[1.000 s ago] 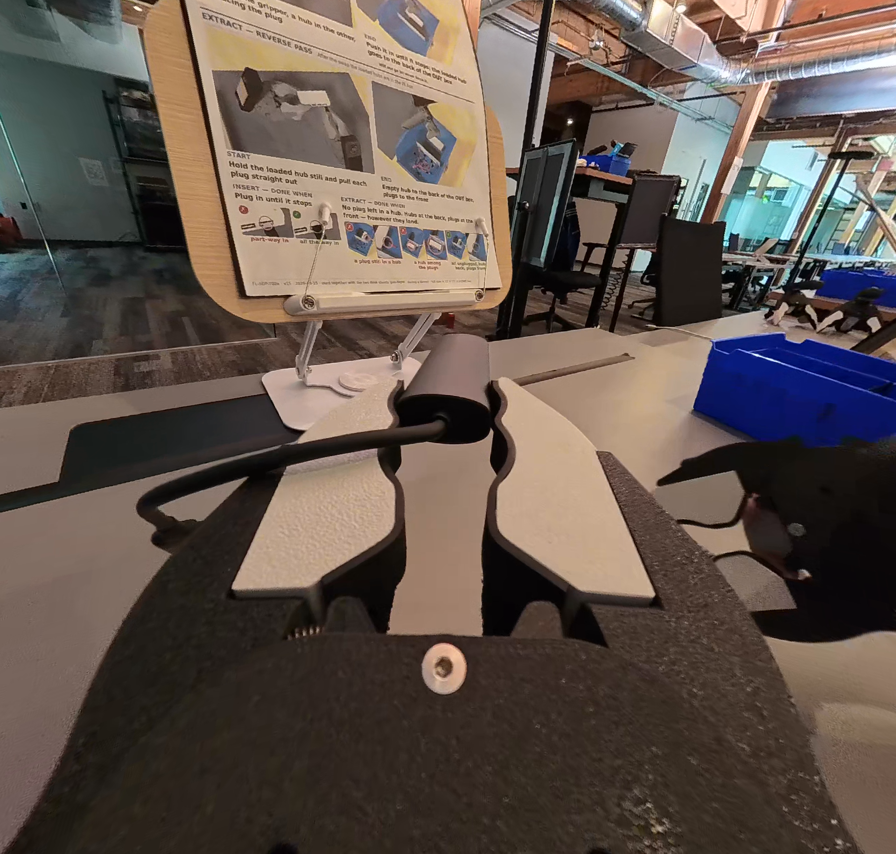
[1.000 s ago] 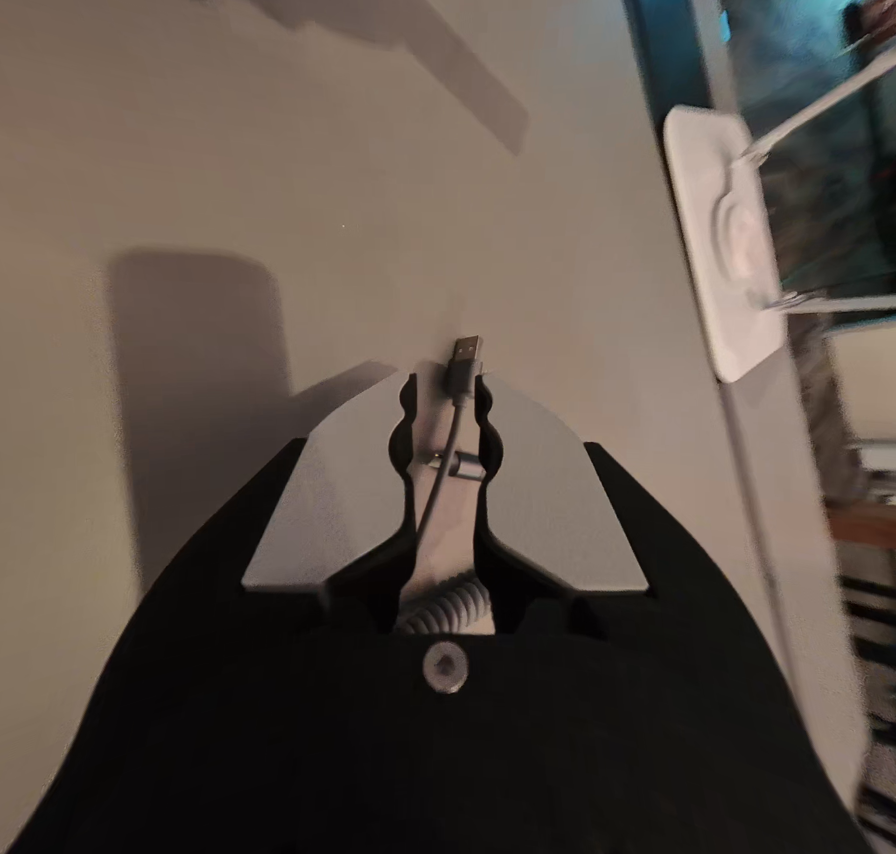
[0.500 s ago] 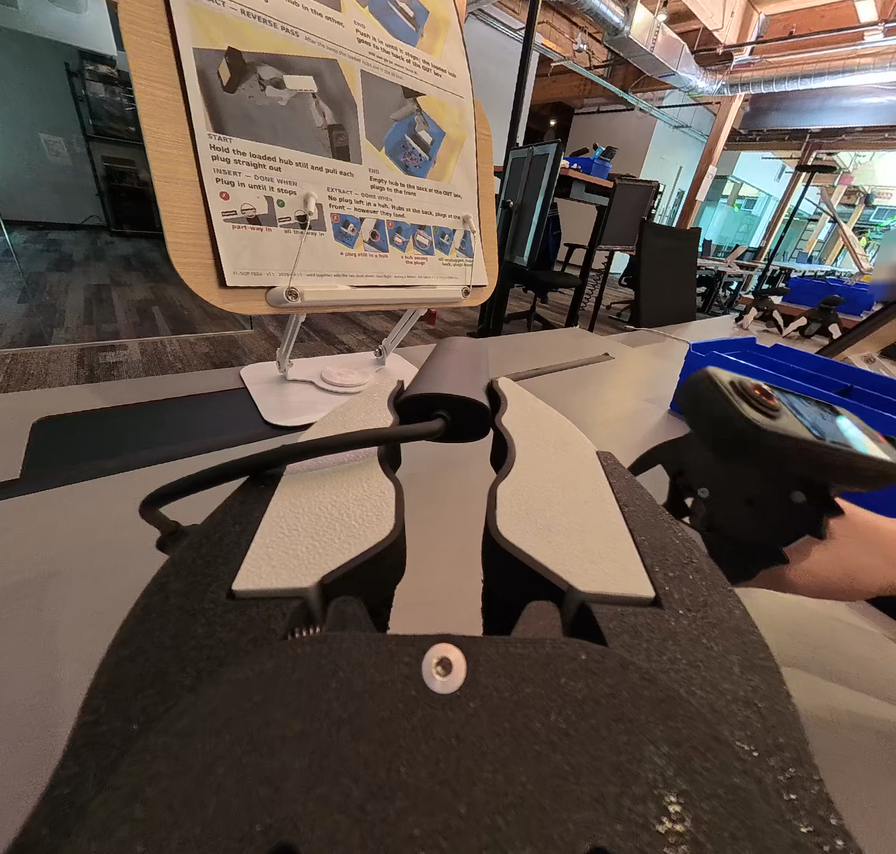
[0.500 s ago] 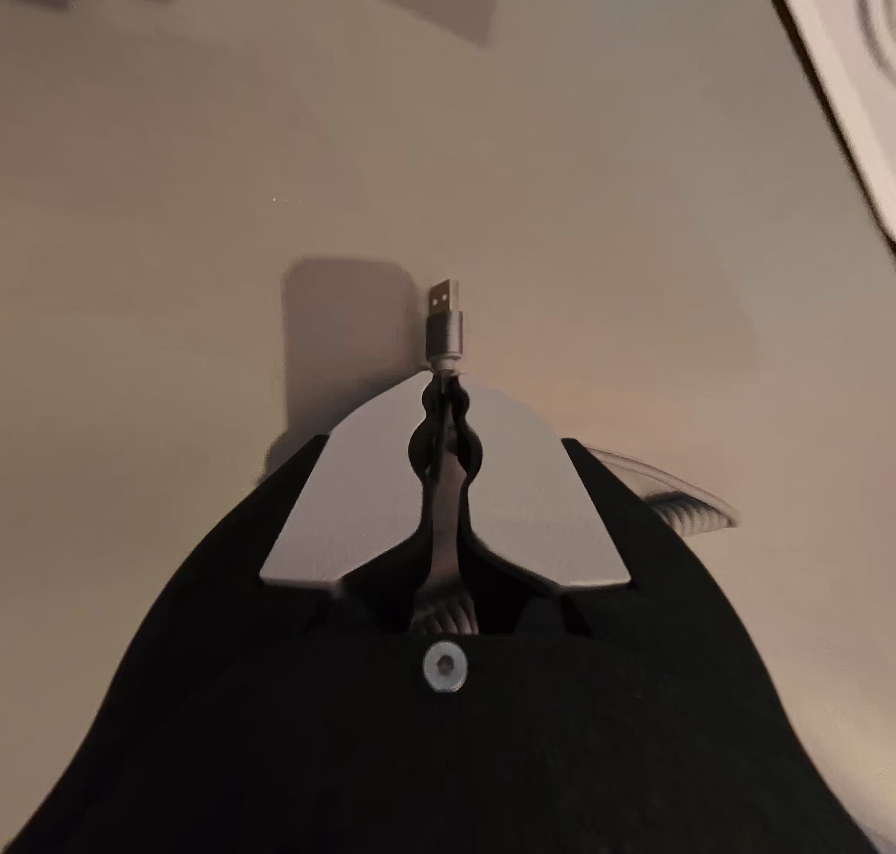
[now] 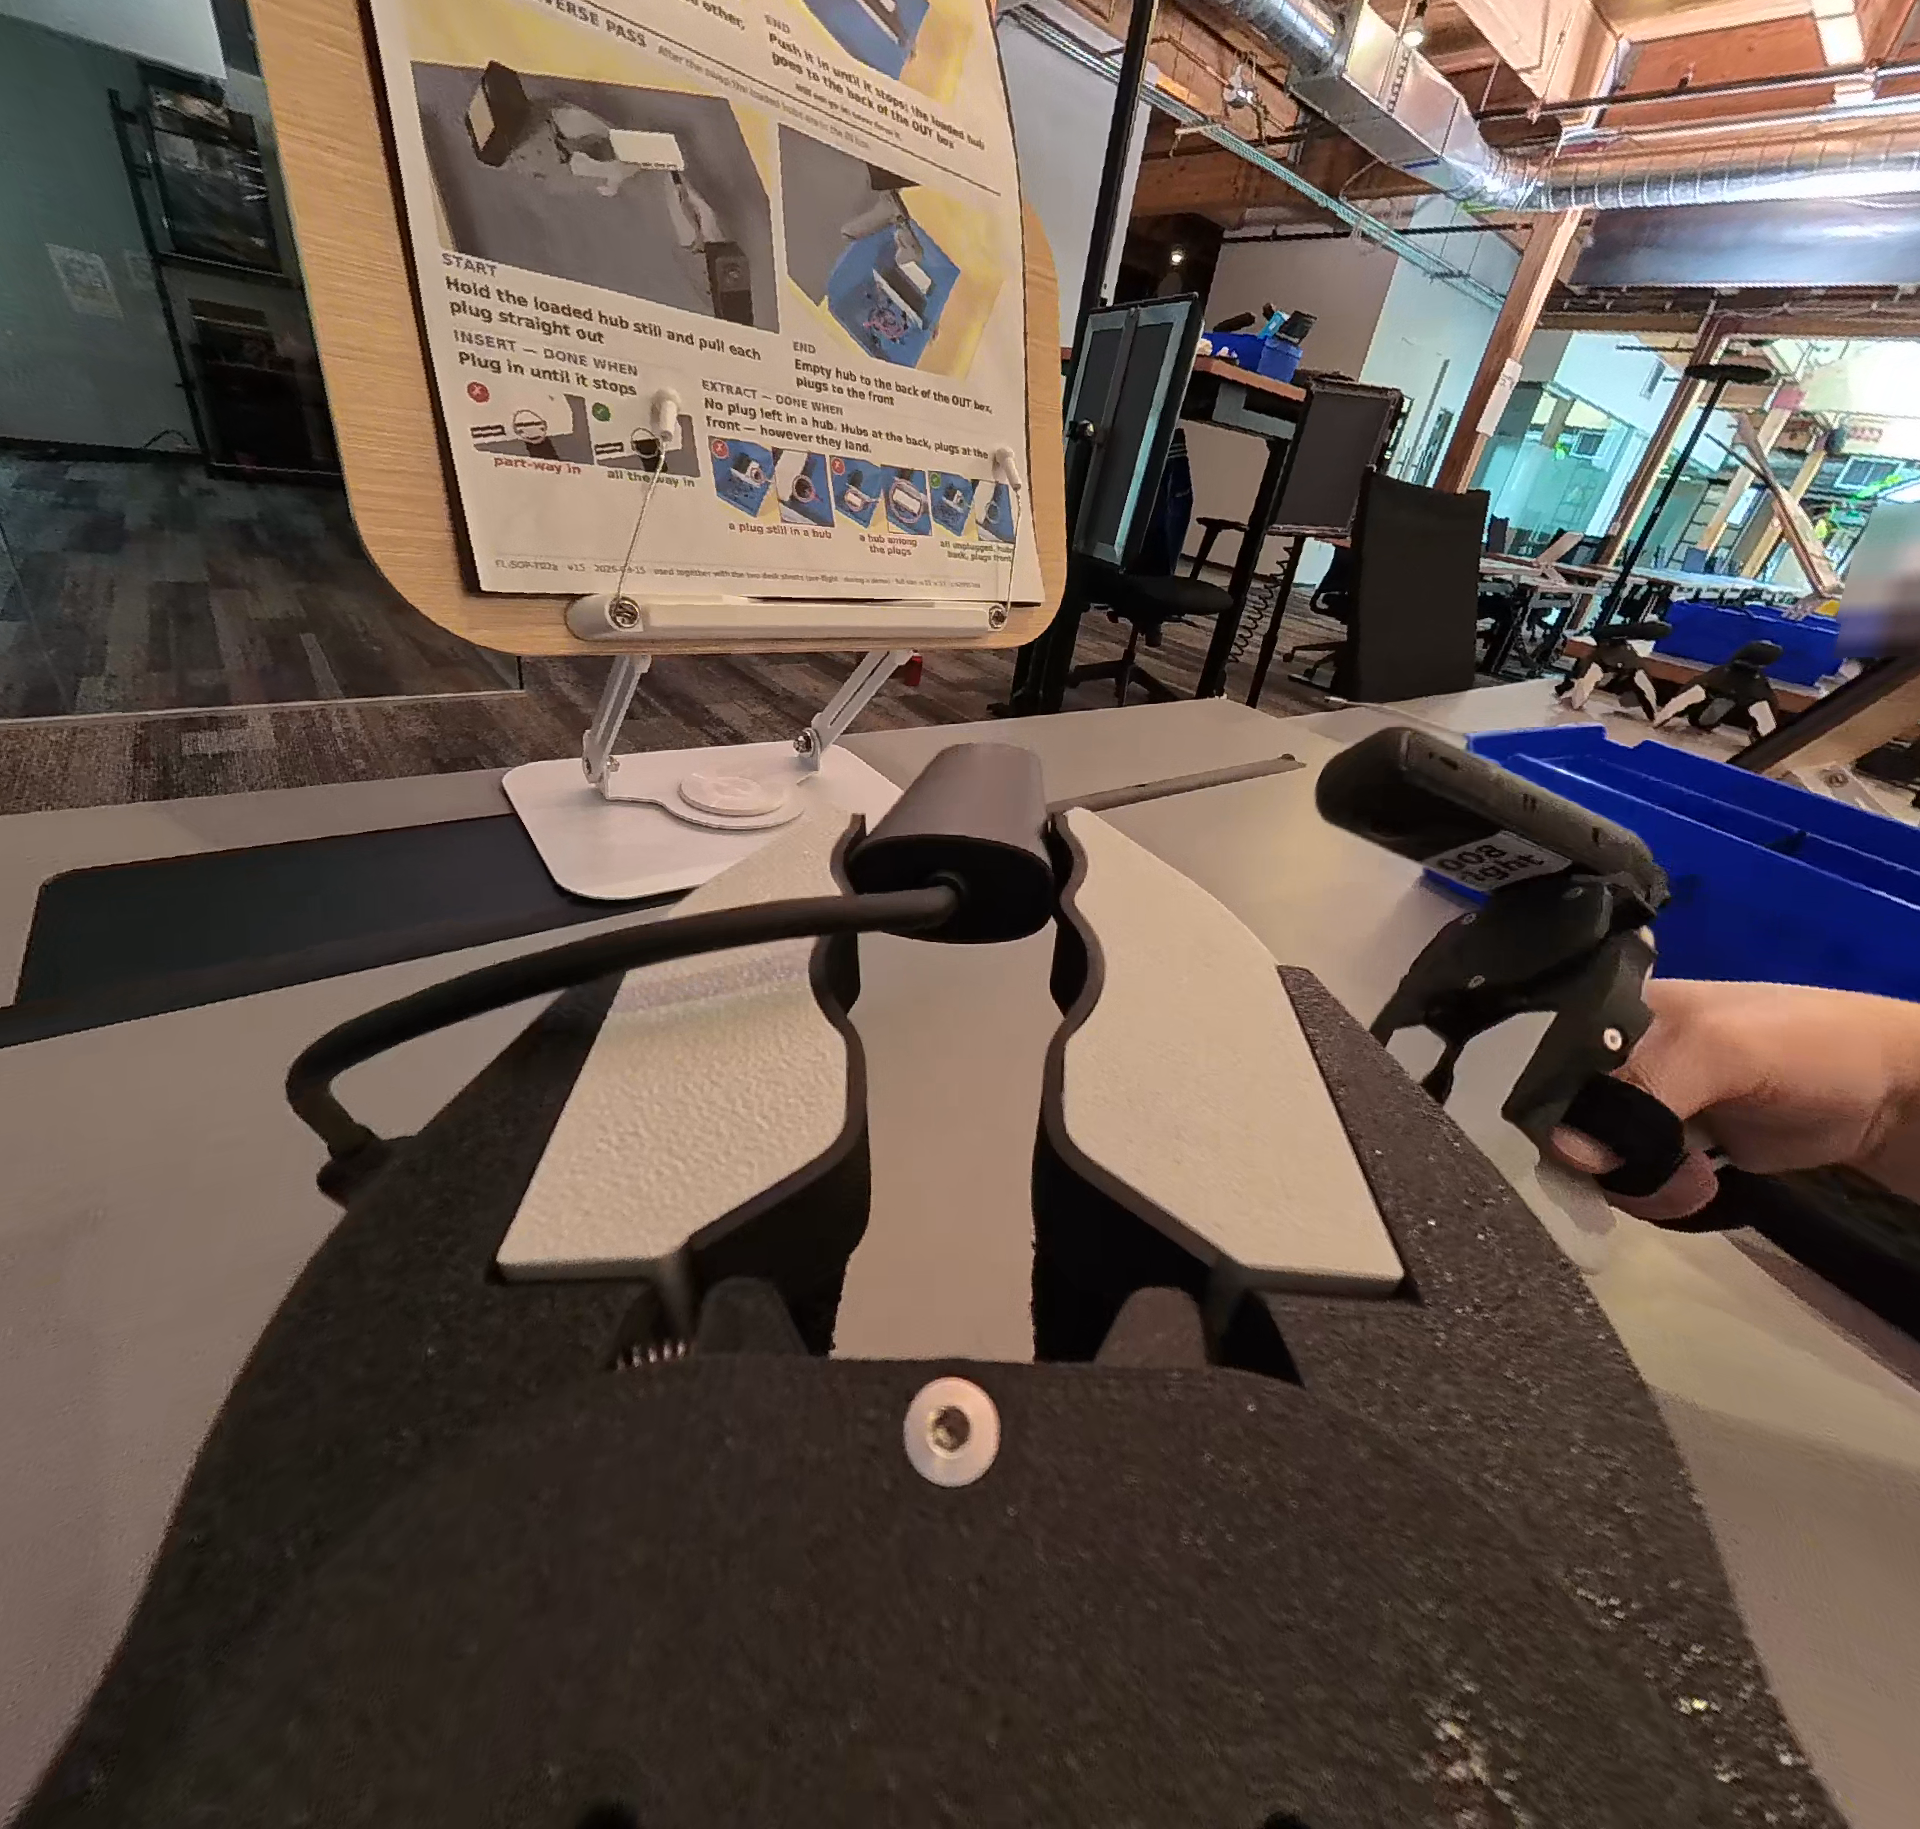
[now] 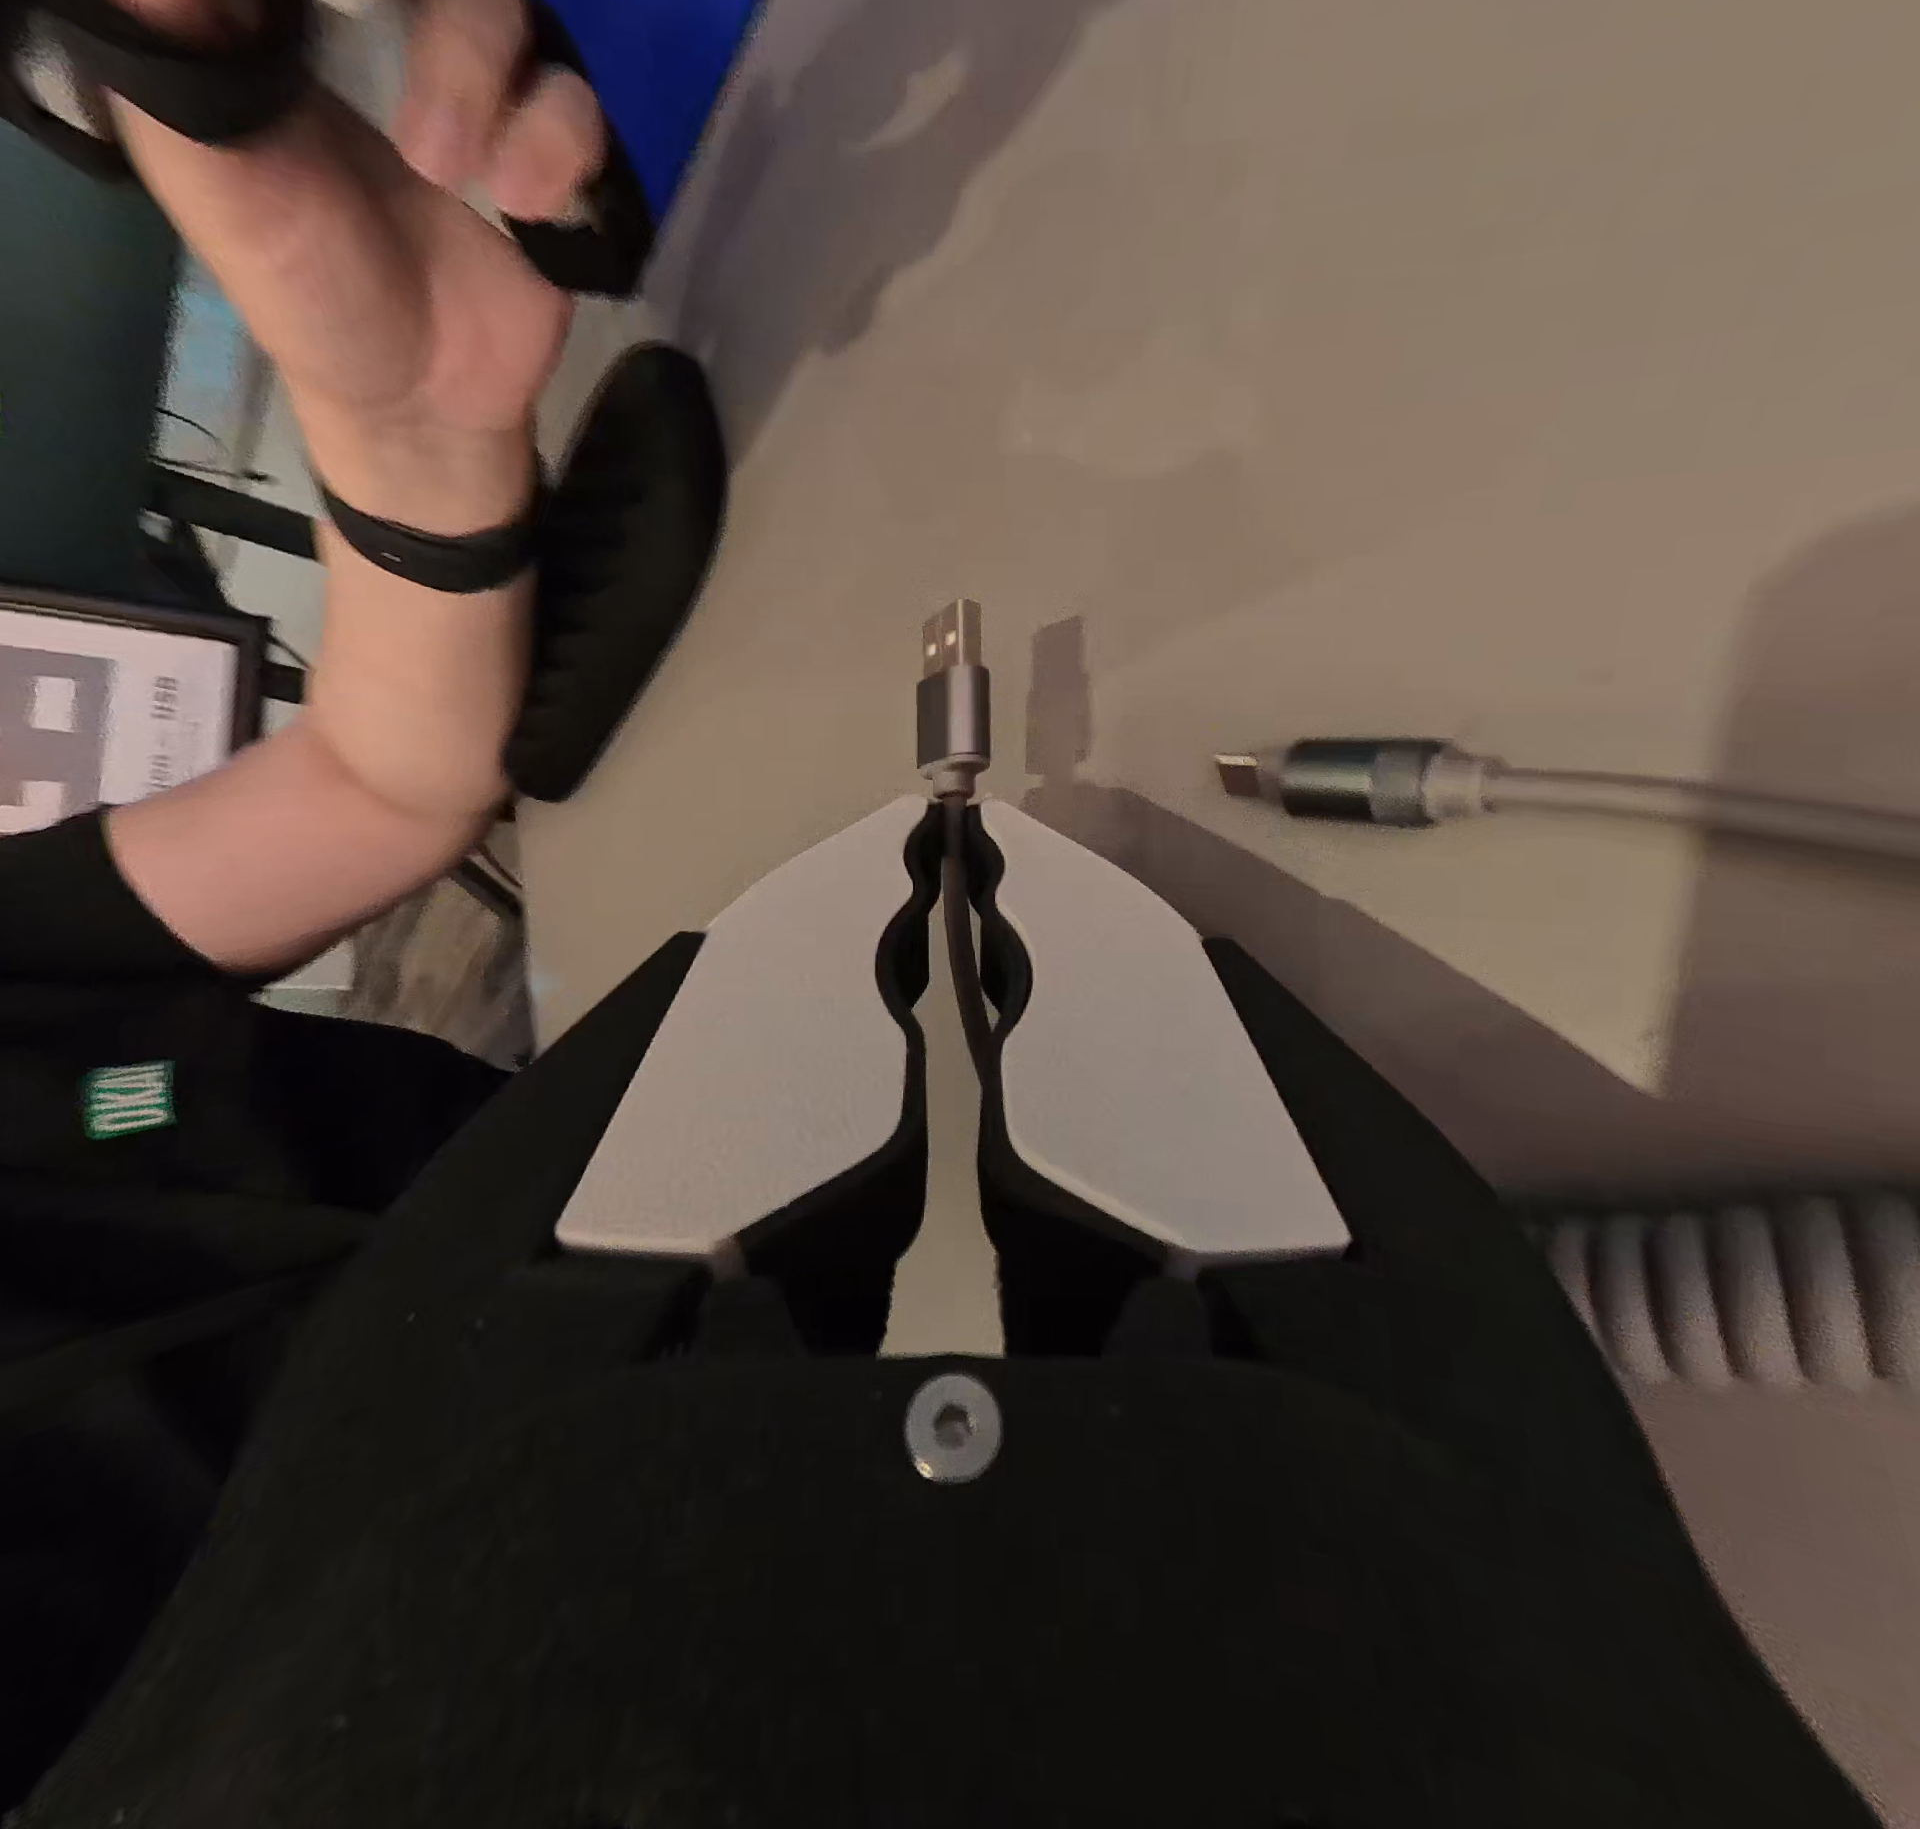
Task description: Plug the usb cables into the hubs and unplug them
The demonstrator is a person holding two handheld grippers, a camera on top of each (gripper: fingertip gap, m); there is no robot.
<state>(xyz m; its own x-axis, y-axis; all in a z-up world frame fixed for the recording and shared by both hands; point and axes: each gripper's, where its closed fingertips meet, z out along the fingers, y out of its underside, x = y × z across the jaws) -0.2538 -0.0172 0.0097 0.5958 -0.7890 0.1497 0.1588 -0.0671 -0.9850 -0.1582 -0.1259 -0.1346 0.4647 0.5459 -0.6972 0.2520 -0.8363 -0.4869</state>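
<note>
My left gripper [image 5: 951,844] is shut on a dark grey USB hub [image 5: 961,834], held level above the grey table; the hub's black cable [image 5: 582,958] loops off to the left. My right gripper [image 6: 954,811] is shut on the cable of a grey USB cable just behind its metal USB-A plug [image 6: 953,699], which sticks out past the fingertips. The cable's other end, a small grey connector [image 6: 1351,780], hangs to the right, and its coiled part [image 6: 1725,1296] shows at lower right. The right gripper's body [image 5: 1507,906] shows to the right of the hub in the left wrist view.
An instruction sheet on a wooden board with a white stand [image 5: 675,803] stands at the table's back. A blue bin [image 5: 1766,865] sits at the right. A person's hand [image 6: 343,252] and black-sleeved arm show left in the right wrist view. A hand [image 5: 1787,1093] holds the right gripper. There is about 20 centimeters between the tips of the two grippers.
The right gripper has swung up and around with the plug, rising beside the hub in the left wrist view. The left gripper has turned slightly, still holding the hub.
</note>
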